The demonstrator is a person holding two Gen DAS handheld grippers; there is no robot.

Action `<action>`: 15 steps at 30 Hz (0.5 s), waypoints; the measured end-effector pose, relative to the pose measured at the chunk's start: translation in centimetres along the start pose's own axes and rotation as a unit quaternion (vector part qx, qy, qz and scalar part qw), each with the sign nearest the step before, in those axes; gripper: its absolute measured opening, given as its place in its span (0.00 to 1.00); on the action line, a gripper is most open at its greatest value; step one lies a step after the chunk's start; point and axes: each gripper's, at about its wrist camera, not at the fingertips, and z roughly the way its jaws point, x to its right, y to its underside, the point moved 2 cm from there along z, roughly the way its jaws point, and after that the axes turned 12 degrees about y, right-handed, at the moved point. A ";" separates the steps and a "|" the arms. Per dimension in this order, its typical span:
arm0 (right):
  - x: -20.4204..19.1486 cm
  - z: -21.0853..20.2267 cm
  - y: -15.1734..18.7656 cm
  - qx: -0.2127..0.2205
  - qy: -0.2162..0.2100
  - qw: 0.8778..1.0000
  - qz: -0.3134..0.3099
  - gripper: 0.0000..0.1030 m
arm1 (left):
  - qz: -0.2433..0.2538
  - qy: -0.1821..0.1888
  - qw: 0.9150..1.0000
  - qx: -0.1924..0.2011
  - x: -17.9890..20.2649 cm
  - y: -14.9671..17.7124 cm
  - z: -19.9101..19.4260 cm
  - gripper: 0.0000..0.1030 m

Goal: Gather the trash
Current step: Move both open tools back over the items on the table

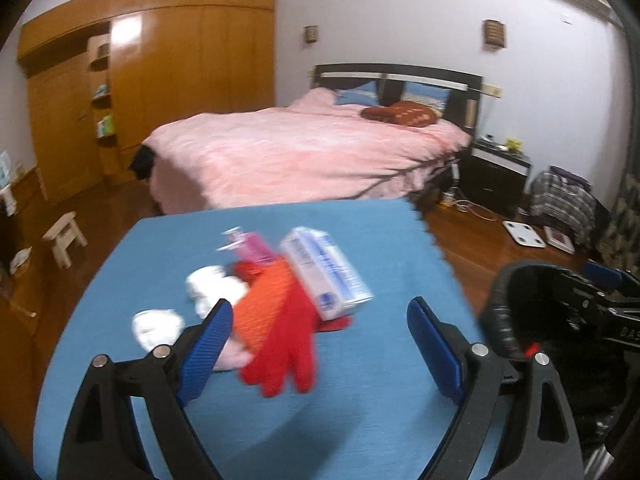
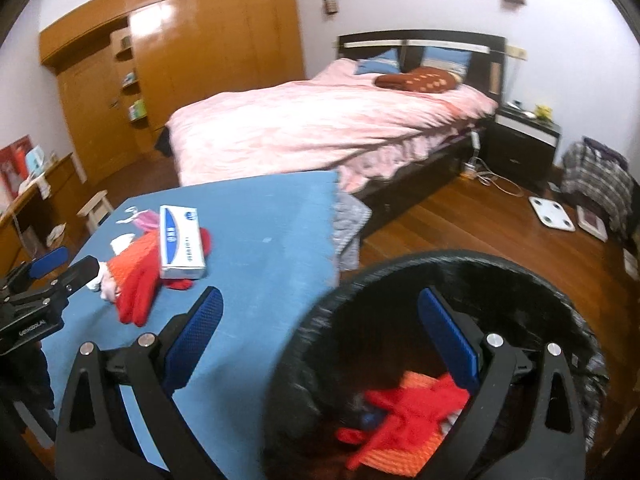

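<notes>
Left wrist view: the left gripper [image 1: 320, 344] hangs spread wide over the blue table [image 1: 380, 400], holding nothing, its ribbed blue pads [image 1: 206, 350] on black plastic arms. The table's flat top looks like matte felt or foam, with a toothed edge on its far right side. Near the middle of the table lies a small heap of trash: a red glove [image 1: 286, 352] of knitted fabric with an orange ribbed cuff, its fingers pointing toward the camera; a white rectangular cardboard box [image 1: 326, 272] with blue print lying tilted across the glove's far end; crumpled white tissue [image 1: 156, 328] just left of the glove; and a pink pump bottle [image 1: 250, 246] behind the box, blurred. The left pad stands just beside the glove's cuff; I cannot tell whether they touch.

In the right wrist view, the right gripper [image 2: 320, 336] is likewise spread and empty, poised above a round bin [image 2: 520, 292] lined with glossy black plastic, which stands just off the table's right edge. Inside the bin lies a second red glove [image 2: 404, 412] with an orange cuff, limp and bunched.
</notes>
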 end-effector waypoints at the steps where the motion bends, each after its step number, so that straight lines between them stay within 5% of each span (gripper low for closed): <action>1: -0.8 0.3 -0.2 0.000 -0.004 1.000 -0.004 0.93 | -0.005 -0.006 1.000 0.000 -0.7 0.2 0.0 0.85; 9: -6.3 3.8 -0.7 -0.013 -0.024 0.999 -0.036 0.93 | -0.038 -0.058 0.997 -0.016 -6.8 2.5 0.7 0.84; 15: -8.6 6.1 0.0 -0.031 -0.026 0.998 -0.047 0.93 | -0.074 -0.062 0.994 -0.043 -9.9 4.3 2.2 0.73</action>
